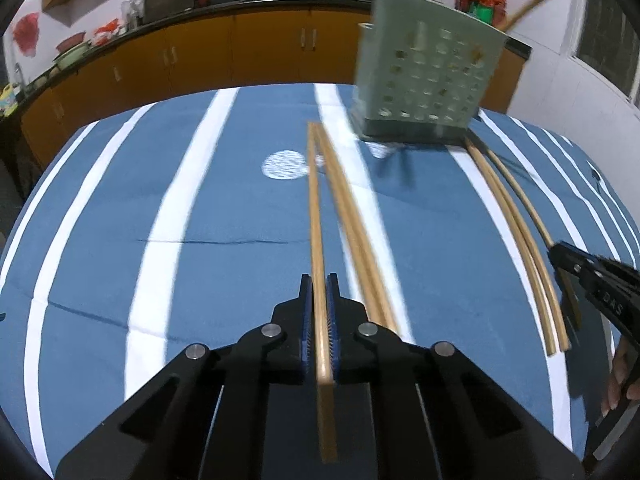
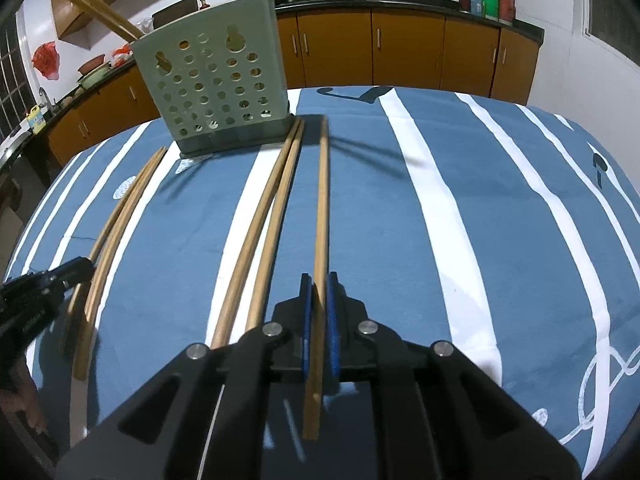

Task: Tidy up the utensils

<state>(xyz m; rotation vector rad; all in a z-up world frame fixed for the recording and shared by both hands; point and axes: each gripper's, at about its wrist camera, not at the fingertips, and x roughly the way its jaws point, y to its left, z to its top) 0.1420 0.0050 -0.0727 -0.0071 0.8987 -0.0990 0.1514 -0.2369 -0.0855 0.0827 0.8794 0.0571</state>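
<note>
Chopsticks: one gripped per gripper.
Left gripper (image 1: 319,280) and right gripper (image 2: 319,280) jaws each closed on a chopstick (image 1: 316,216) (image 2: 322,200); green holder (image 2: 216,88) far.

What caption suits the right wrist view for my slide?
Right gripper shut on one chopstick, aimed at the green perforated holder; more chopsticks lie on the striped tablecloth.

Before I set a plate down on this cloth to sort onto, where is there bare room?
Bare cloth lies right of the chopstick held by the right gripper, out to the table edge, and left of the chopstick in the left gripper. Crowded: the strip between them, with loose chopsticks before the green holder.
</note>
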